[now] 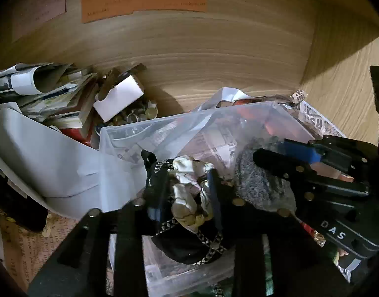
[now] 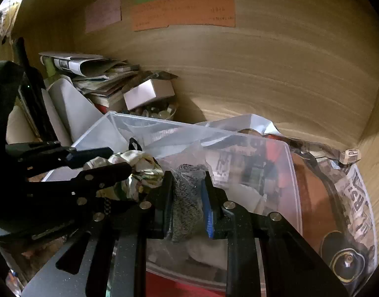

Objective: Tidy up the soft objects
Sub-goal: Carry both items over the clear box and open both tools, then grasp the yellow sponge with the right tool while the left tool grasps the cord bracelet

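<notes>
My left gripper (image 1: 187,193) is shut on a crumpled cream patterned cloth (image 1: 189,198) bundled with a black strap and chain, held over a clear plastic bin (image 1: 130,136). It also shows in the right wrist view (image 2: 107,159), with the cloth (image 2: 137,170) between its fingers. My right gripper (image 2: 187,198) is shut on a grey knitted cloth (image 2: 187,193), also over the bin (image 2: 292,173). In the left wrist view the right gripper (image 1: 271,153) reaches in from the right, above the grey cloth (image 1: 258,183).
I am inside a wooden cabinet with coloured paper notes (image 2: 184,12) on its back wall. A stack of papers and a small white box (image 1: 117,99) lie at the back left. A plastic bag with newspaper (image 2: 357,198) sits at the right.
</notes>
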A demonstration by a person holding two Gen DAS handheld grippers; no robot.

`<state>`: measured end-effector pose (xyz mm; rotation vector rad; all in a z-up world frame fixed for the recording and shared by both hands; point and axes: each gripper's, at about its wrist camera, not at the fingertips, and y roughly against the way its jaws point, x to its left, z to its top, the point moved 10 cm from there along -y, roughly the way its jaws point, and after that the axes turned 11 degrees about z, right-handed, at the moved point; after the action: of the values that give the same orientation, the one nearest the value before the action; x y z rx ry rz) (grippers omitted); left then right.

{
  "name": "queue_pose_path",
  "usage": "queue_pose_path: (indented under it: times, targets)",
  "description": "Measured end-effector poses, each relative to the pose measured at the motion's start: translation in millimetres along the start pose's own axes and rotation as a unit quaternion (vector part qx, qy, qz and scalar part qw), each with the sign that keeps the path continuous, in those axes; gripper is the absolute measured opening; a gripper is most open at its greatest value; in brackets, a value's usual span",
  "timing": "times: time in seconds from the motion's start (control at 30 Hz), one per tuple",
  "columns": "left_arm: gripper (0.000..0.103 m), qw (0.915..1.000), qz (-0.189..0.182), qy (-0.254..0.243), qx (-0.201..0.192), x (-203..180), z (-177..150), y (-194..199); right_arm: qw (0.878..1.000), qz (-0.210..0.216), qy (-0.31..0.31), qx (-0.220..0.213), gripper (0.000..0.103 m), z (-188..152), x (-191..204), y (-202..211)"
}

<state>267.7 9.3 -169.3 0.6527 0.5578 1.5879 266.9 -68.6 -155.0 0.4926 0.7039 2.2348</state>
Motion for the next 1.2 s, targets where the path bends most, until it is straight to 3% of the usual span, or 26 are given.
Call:
queue_pose_path:
  times: [0.07, 0.23, 0.4, 0.8, 1.2]
  targets:
    - [0.044, 1.0000, 0.000, 0.002, -0.007, 0.7, 0.8, 6.5, 1.000, 0.000, -0.004, 0.003, 0.023, 0.6, -1.1, -0.6]
    - [0.055, 0.9995, -0.002, 0.003, -0.030, 2.9, 7.1, 24.6, 1.000, -0.014, -0.008, -0.013, 0.053, 7.5, -3.5, 11.2]
    - [0.061, 0.9986, -0.014, 0.009, -0.051, 7.0, 11.0, 50.1, 0.999, -0.022, -0.003, -0.045, 0.063, 19.7, -1.8, 34.8]
    - [0.088, 0.9953, 0.007, 0.023, -0.094, 35.3, -5.0, 102.0, 0.993, -0.023, 0.011, -0.113, 0.073, 18.1, 16.0, 107.1]
    - [0.088, 0.9997, 0.005, 0.013, -0.021, 31.3, -79.8, 82.9, 0.996, -0.027, -0.018, -0.078, 0.073, -42.2, 17.3, 114.0]
